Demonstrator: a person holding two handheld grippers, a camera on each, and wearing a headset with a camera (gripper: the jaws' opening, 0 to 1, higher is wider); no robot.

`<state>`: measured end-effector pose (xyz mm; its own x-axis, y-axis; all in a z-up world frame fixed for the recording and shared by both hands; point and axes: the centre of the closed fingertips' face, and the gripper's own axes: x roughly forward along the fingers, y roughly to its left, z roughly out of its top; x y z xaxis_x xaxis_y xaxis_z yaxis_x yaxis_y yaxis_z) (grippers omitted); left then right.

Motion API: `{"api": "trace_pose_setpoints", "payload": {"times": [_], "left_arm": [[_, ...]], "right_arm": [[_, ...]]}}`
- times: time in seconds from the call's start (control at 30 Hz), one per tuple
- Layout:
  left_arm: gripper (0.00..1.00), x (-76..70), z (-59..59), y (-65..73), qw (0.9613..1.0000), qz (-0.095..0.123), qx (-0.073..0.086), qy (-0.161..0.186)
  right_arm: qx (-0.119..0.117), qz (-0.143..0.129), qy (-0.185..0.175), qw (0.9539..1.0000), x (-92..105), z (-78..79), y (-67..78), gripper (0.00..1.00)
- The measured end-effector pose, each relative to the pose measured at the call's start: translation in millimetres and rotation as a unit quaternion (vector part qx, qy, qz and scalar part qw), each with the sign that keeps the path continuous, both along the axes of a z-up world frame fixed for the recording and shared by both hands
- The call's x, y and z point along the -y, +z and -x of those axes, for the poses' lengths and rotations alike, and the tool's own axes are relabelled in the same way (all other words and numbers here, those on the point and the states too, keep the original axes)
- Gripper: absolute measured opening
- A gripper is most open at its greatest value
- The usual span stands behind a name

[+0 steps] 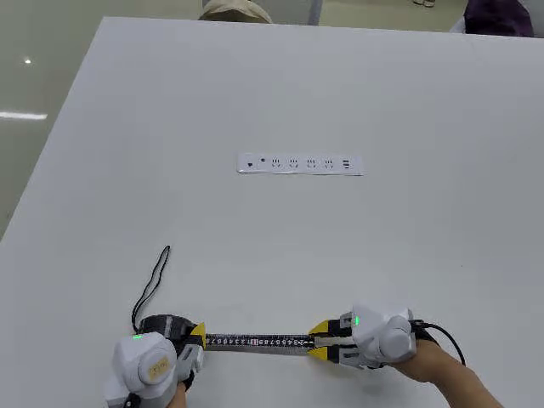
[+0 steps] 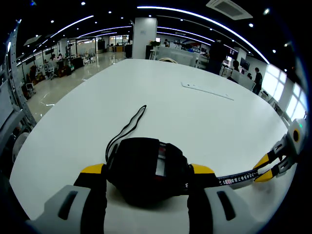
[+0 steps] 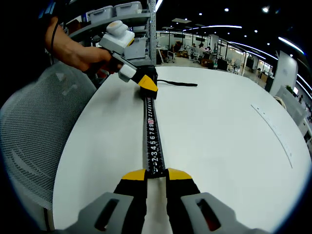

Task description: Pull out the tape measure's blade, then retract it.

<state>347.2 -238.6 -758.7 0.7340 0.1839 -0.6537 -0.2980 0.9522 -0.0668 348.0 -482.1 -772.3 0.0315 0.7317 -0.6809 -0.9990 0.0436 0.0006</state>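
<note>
The black tape measure case (image 2: 148,168) lies at the table's near edge, and my left gripper (image 2: 147,169) is shut on it, one yellow-tipped jaw on each side. Its black wrist strap (image 1: 151,285) trails away across the table. The blade (image 1: 259,342) is pulled out to the right, lying flat on the table with its numbers showing. My right gripper (image 3: 156,174) is shut on the blade's free end (image 3: 155,168). In the head view the case (image 1: 167,328) is at lower left, with the left gripper (image 1: 189,342) on it and the right gripper (image 1: 320,341) at lower right.
A white power strip (image 1: 299,163) lies flat mid-table, well beyond the tape. The white table (image 1: 280,93) stretches far ahead; its near edge is just below the grippers. A mesh chair back (image 3: 46,131) sits beside the table in the right gripper view.
</note>
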Motion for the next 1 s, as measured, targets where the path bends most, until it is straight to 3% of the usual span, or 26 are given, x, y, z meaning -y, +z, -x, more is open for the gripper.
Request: {"api": "trace_pose_setpoints", "payload": {"times": [1.0], "left_arm": [[0.64,0.8,0.5,1.4,1.0,-0.001,0.005,-0.001]], "right_arm": [[0.0,-0.006,0.006,1.0,-16.1,1.3,3.3,0.13]]}}
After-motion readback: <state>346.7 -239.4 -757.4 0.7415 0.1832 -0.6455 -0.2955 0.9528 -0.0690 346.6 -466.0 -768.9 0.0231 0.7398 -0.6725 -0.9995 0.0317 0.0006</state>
